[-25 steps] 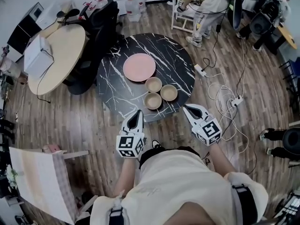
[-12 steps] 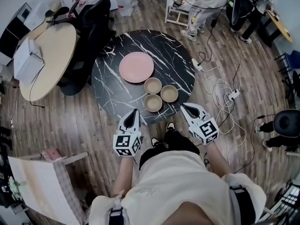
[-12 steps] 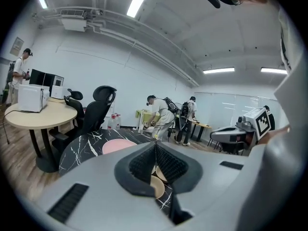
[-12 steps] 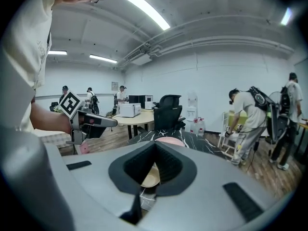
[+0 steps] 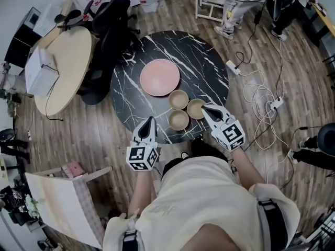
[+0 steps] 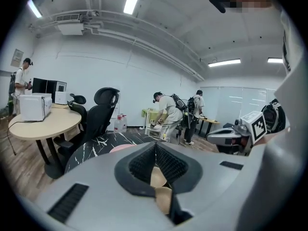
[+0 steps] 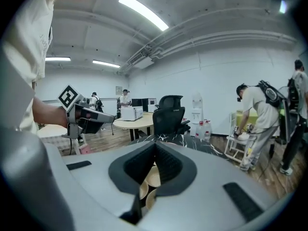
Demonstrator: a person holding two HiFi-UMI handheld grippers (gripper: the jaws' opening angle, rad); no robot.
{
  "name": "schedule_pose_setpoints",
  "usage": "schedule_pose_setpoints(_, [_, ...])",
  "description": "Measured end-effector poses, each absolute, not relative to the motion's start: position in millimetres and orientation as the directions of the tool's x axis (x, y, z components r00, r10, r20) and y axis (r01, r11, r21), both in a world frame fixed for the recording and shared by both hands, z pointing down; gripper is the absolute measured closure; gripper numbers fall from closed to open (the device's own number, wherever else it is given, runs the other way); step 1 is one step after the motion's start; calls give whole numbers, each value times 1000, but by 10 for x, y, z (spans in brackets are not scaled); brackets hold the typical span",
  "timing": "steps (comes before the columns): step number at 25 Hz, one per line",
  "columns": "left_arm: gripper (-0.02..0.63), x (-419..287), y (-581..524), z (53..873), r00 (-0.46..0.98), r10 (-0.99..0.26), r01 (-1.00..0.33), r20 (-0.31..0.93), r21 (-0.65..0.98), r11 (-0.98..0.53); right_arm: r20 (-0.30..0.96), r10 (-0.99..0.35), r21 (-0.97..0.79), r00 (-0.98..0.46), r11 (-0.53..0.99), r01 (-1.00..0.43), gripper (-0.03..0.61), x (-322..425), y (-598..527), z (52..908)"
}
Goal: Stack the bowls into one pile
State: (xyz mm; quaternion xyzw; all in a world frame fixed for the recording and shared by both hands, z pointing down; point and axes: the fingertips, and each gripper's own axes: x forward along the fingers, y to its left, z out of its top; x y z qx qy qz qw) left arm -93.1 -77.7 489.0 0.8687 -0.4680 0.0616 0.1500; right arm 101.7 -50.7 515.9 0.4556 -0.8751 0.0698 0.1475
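Note:
Three tan bowls sit apart near the front of the round black marble table [image 5: 136,82]: a far bowl [image 5: 178,99], a right bowl [image 5: 195,108] and a near bowl [image 5: 179,120]. A pink plate [image 5: 159,77] lies behind them. My left gripper [image 5: 148,120] is shut and empty, its tip over the table's front edge, left of the near bowl. My right gripper [image 5: 205,109] is shut and empty, its tip at the right bowl's right rim. Bowls show through the jaw gaps in the left gripper view [image 6: 157,178] and the right gripper view [image 7: 154,176].
A beige round table [image 5: 68,51] with a white box [image 5: 41,67] stands at the left, black office chairs [image 5: 112,20] beside it. Cables and power strips [image 5: 261,101] lie on the wood floor at the right. People [image 5: 238,1] stand at the back.
Both grippers have moved forward to the table. The left tip now hangs over its front edge, and the right tip has reached the right bowl. Both stayed shut.

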Motion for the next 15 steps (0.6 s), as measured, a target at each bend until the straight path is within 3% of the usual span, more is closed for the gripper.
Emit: schedule_pose_setpoints(15, [594,-711,-1346,4724,457,-858,-888,234,169,-427,346,-688,-21,-638,674,-739,574,1250,-1242,5396])
